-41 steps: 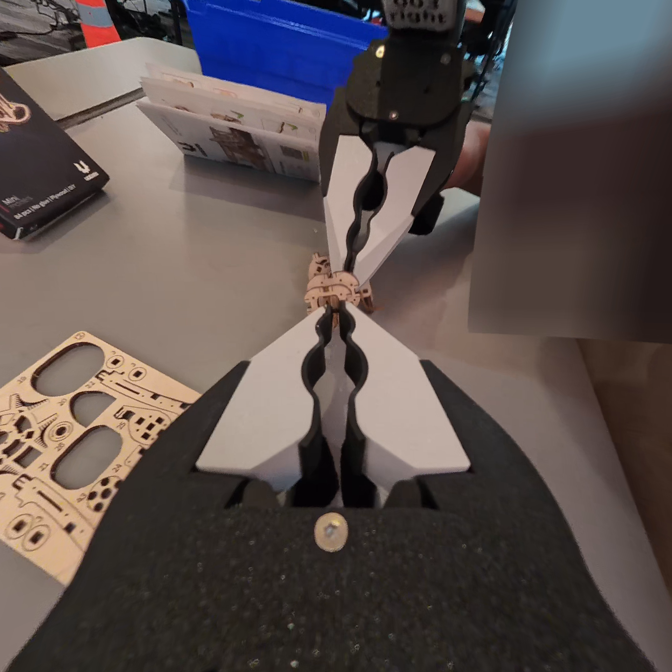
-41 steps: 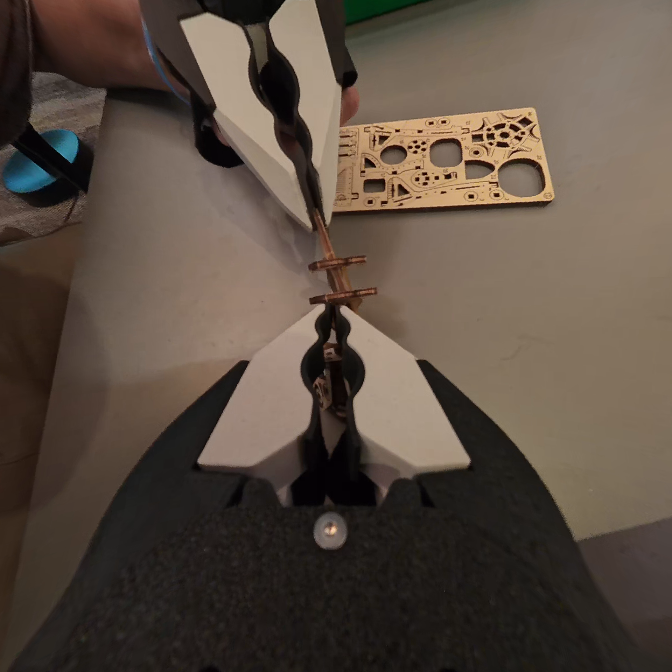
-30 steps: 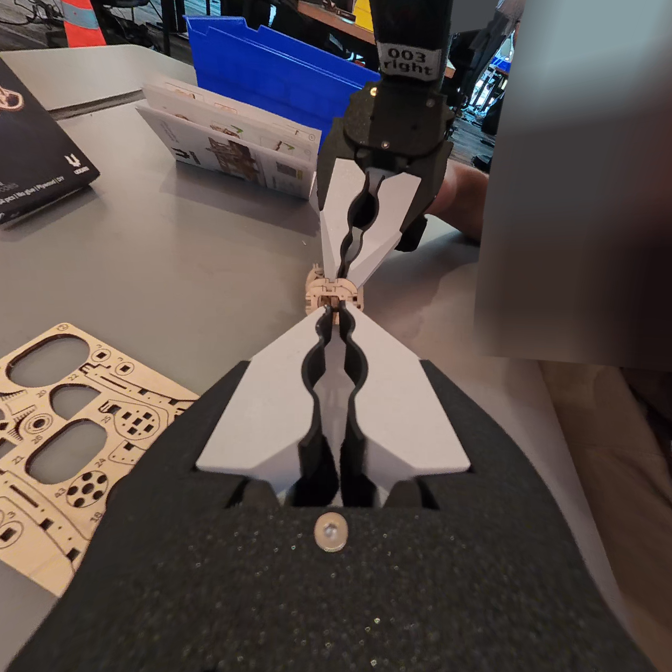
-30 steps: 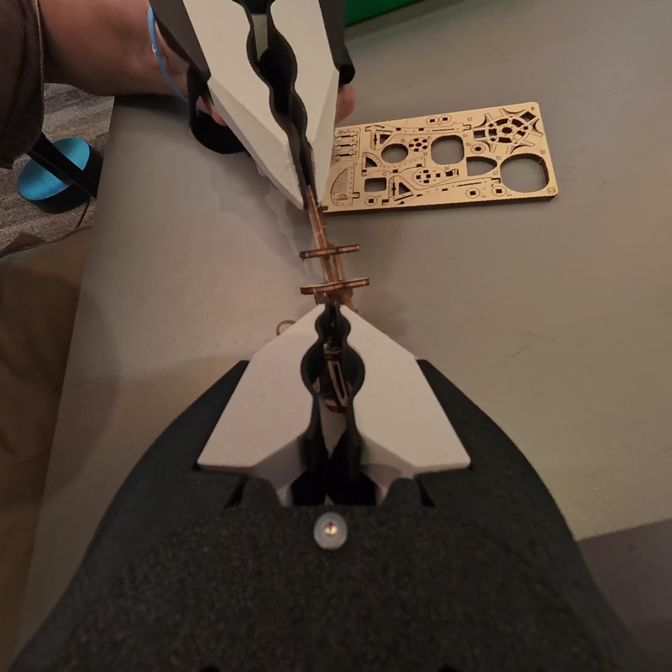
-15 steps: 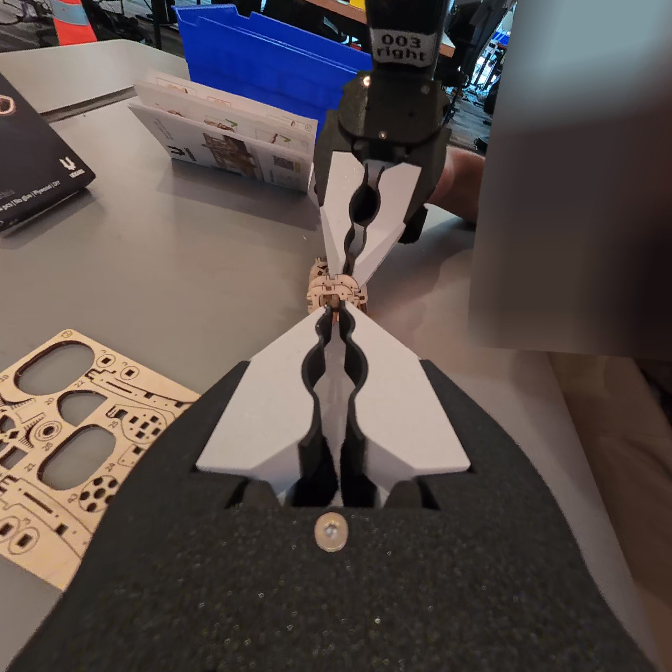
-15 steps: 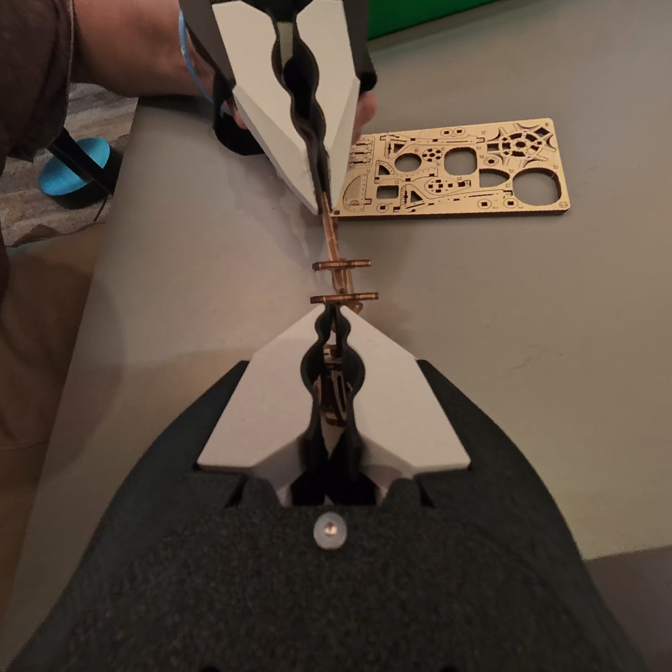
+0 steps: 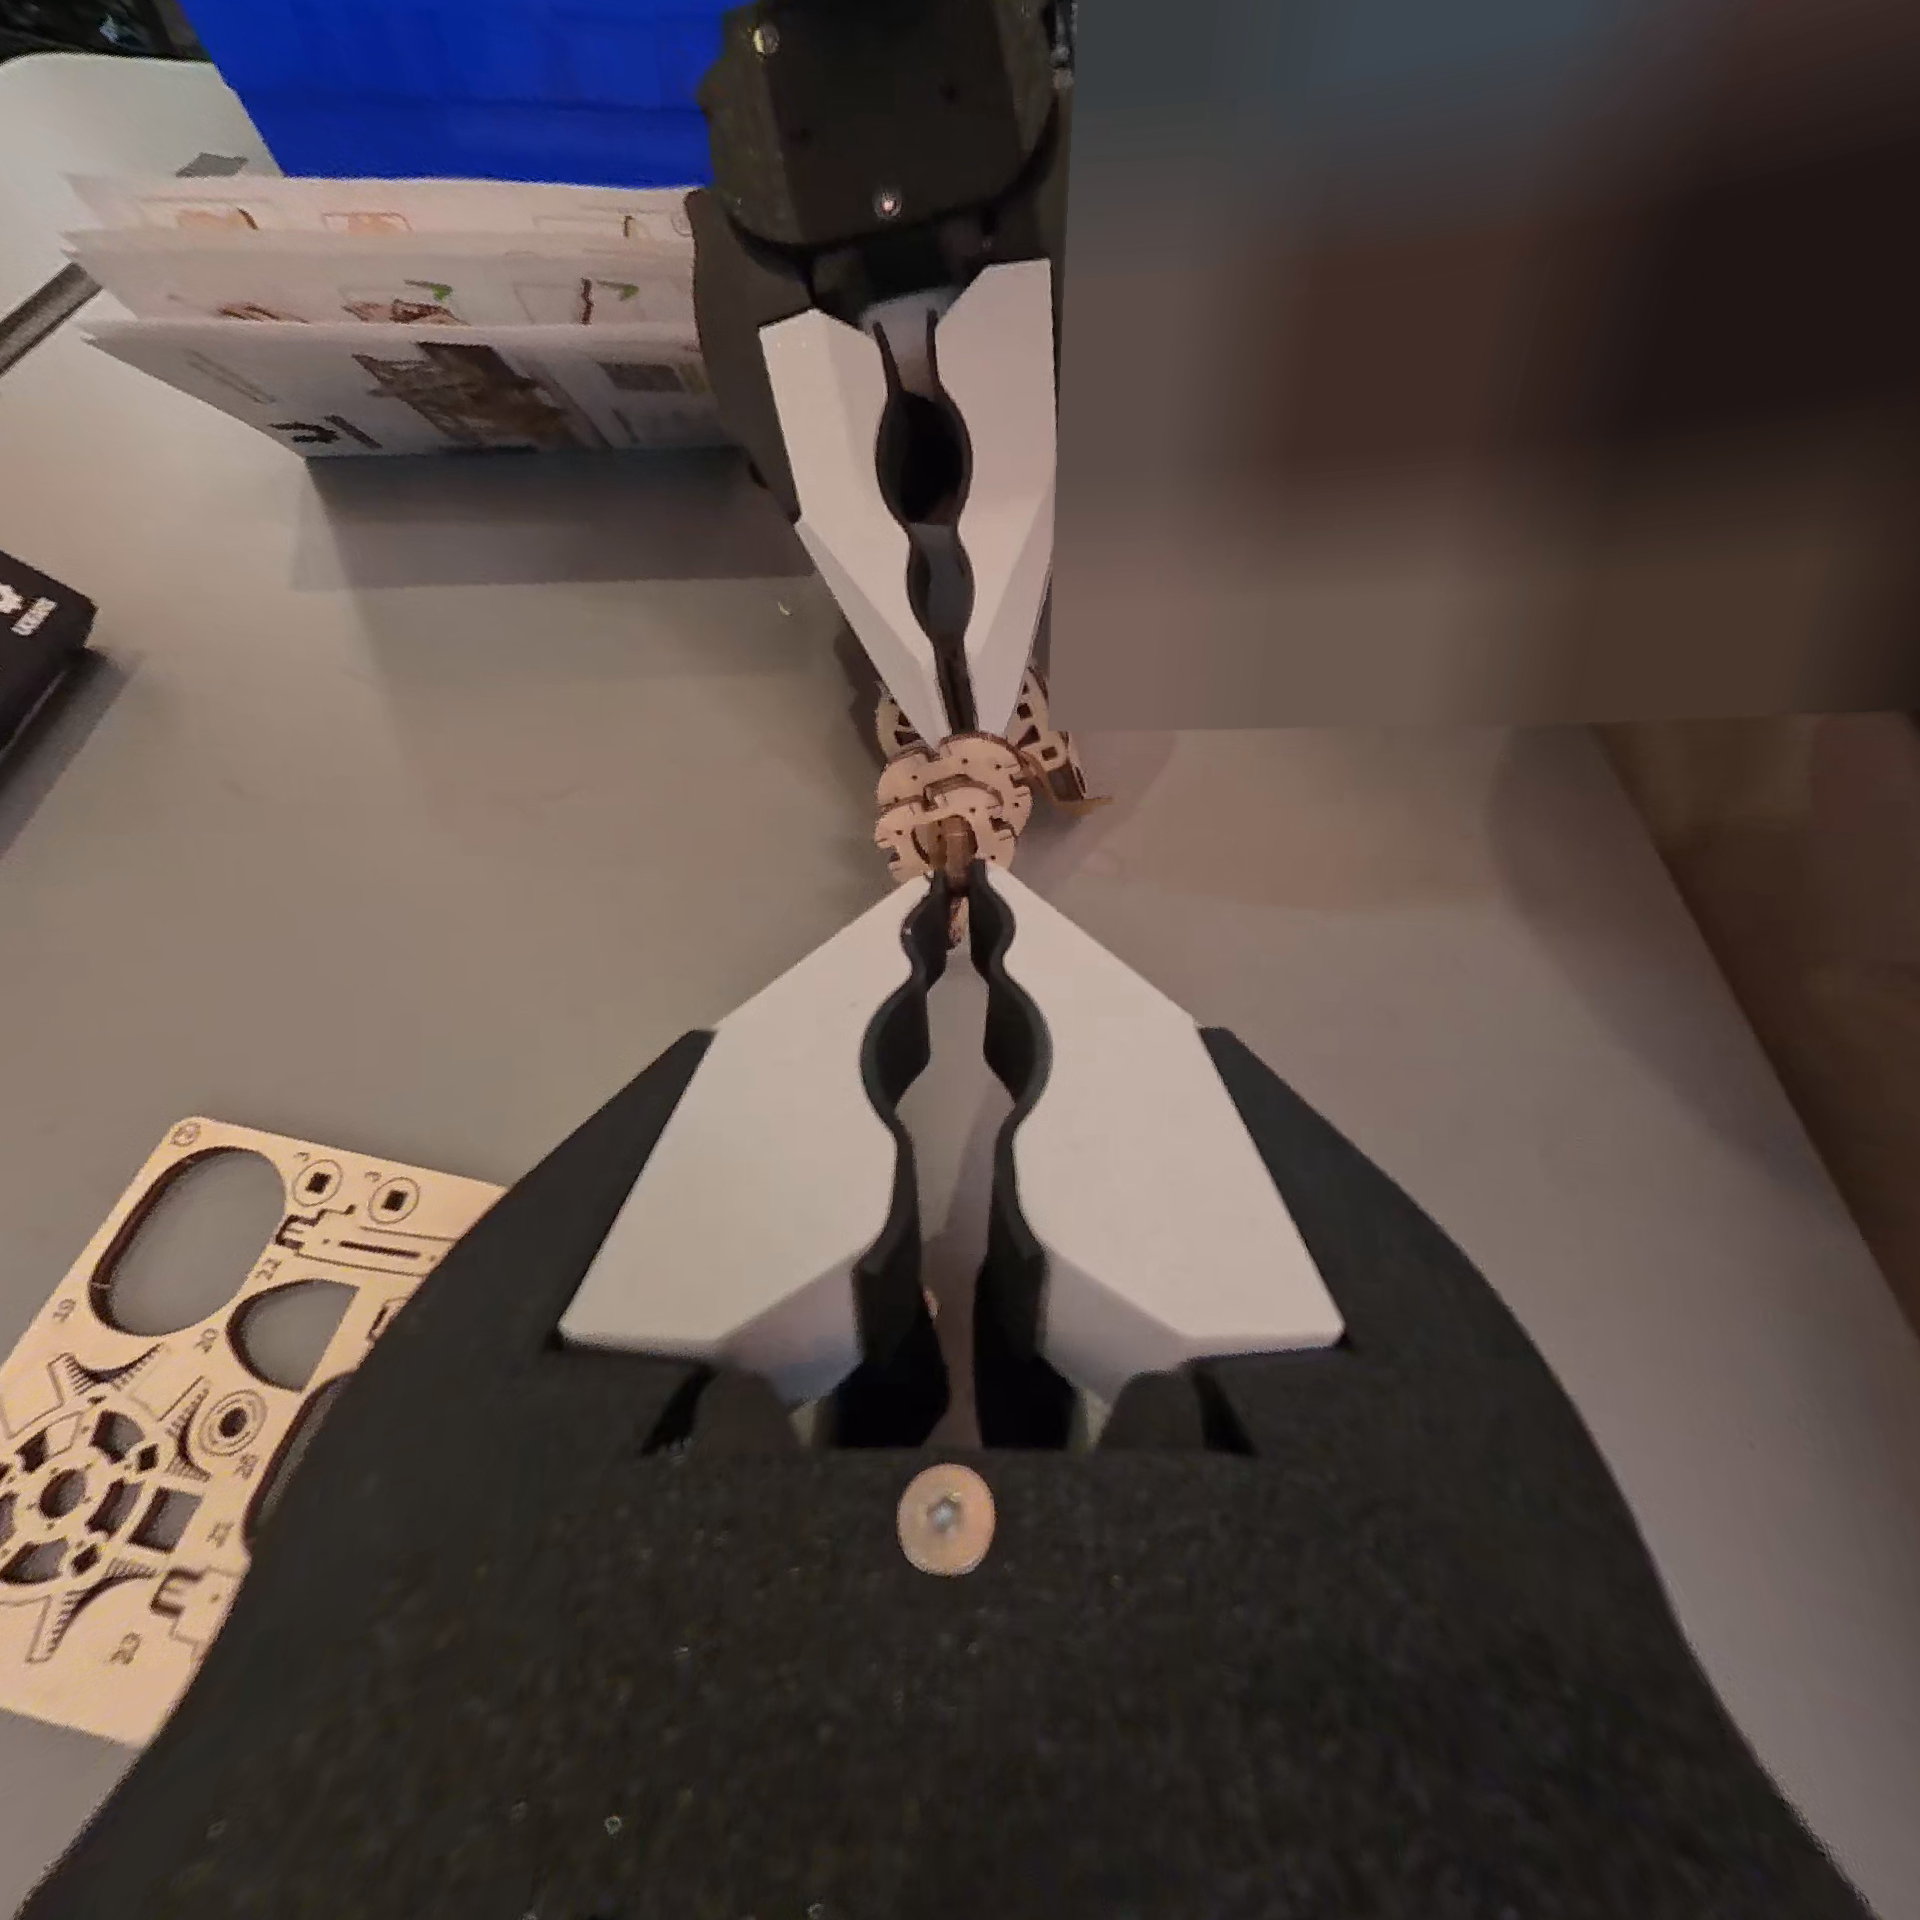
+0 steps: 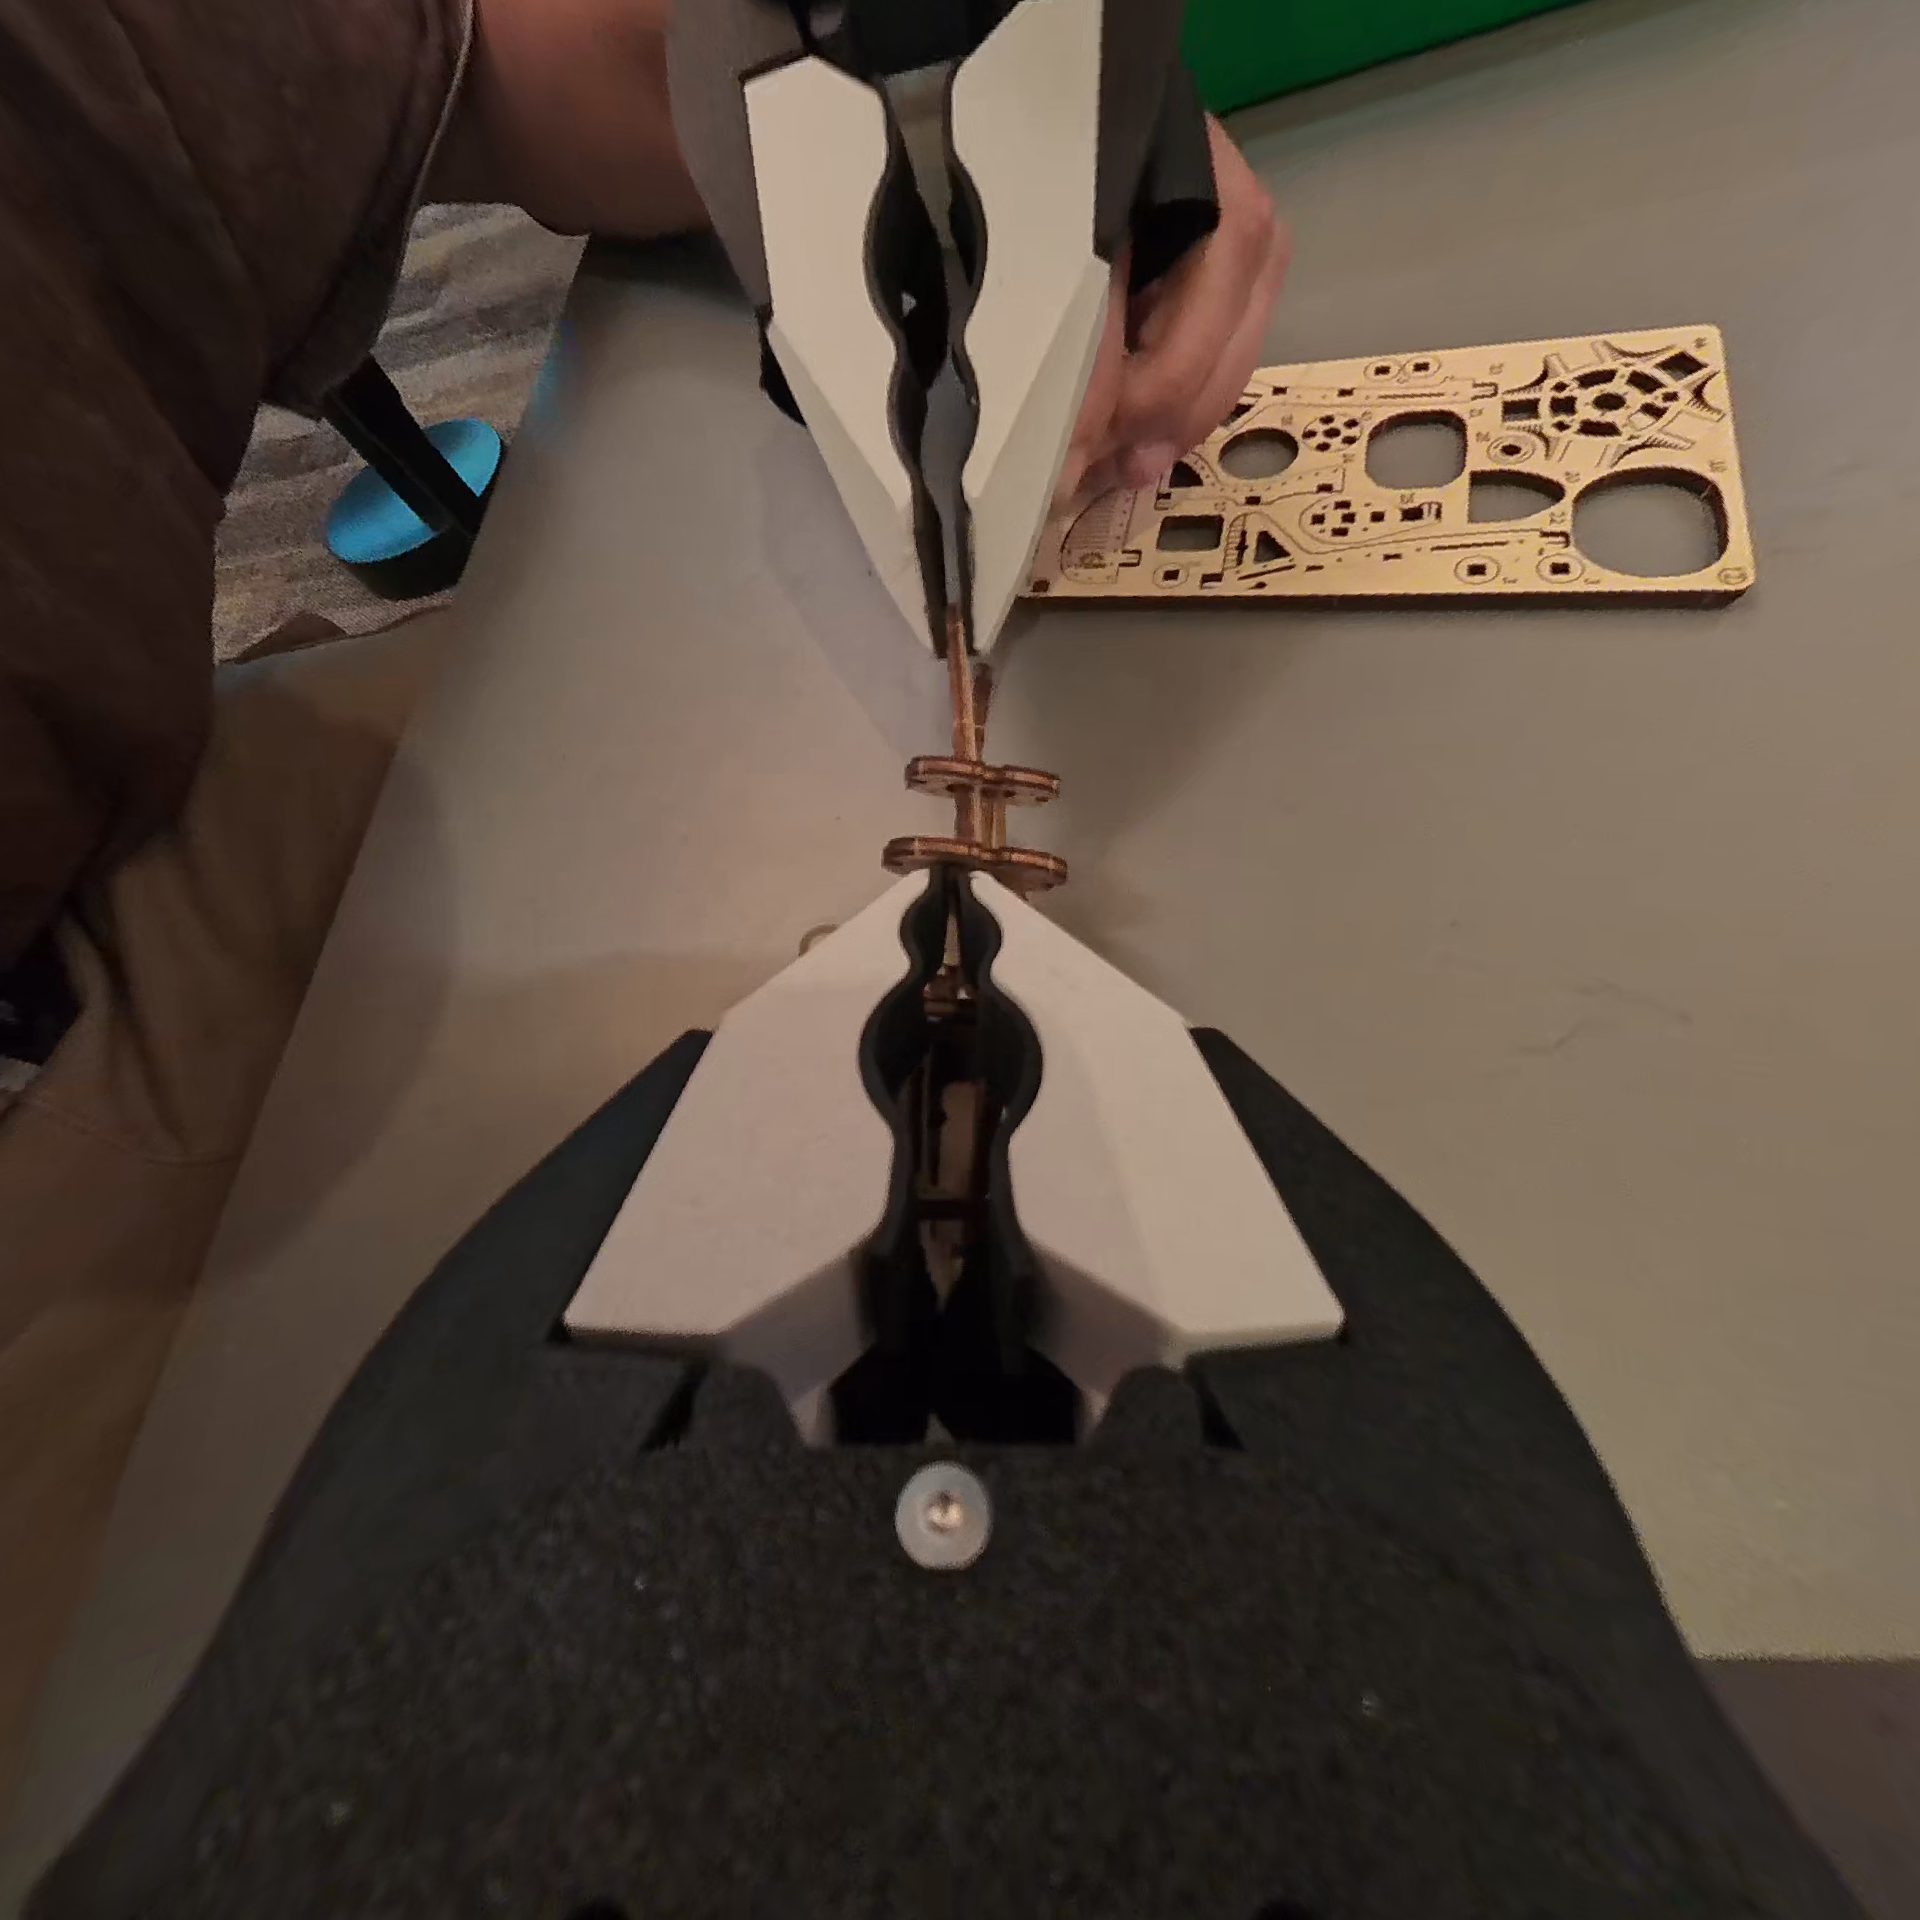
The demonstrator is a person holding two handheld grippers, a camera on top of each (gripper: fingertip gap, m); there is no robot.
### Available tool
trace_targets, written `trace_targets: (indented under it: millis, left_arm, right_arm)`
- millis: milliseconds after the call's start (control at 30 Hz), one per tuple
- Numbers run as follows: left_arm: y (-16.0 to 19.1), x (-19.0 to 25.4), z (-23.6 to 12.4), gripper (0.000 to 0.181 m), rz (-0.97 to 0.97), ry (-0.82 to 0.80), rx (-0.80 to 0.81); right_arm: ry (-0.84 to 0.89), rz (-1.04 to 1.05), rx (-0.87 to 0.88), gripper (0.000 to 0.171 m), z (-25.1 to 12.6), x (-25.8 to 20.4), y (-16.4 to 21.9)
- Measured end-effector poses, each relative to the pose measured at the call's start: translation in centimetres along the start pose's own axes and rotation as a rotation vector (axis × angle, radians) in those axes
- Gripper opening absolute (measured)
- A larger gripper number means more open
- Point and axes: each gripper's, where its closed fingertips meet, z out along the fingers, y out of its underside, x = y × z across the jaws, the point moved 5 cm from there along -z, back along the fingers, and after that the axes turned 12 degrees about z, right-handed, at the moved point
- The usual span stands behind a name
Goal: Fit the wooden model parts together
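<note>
- Left gripper (image 7: pixel 951 883): closed on the thin strip end of the wooden model (image 7: pixel 951 800).
- Right gripper (image 8: pixel 954 883): clamped on the model's other end.
- Model held between both tips, above the table (image 7: pixel 468 831), toward its near edge.
- Punched plywood sheet (image 8: pixel 1403 488) lies flat nearby.

Two tongs, the left tongs (image 7: pixel 953 894) and the right tongs (image 8: pixel 956 883), meet over one grey counter (image 7: pixel 468 790) bearing one small wooden model (image 7: pixel 951 800) with two discs, one cut-out wooden parts sheet (image 8: pixel 1455 488), one folded instruction booklet (image 7: pixel 395 332), one black box (image 7: pixel 36 644) and one blue bin (image 7: pixel 447 83).
</note>
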Motion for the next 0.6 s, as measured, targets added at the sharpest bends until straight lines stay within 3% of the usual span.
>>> trace_targets:
  millis: [333, 600]
  left_arm:
    - [0.0, -0.4, 0.9, 0.000, -0.004, 0.024, -0.001]
    - [-0.1, -0.1, 0.8, 0.000, 0.003, 0.021, 0.059]
  right_arm:
    - [0.004, 0.006, -0.079, 0.000, 0.0, -0.2, 0.7]
    - [0.028, 0.164, -0.138, 0.000, 0.1, -0.5, 0.5]
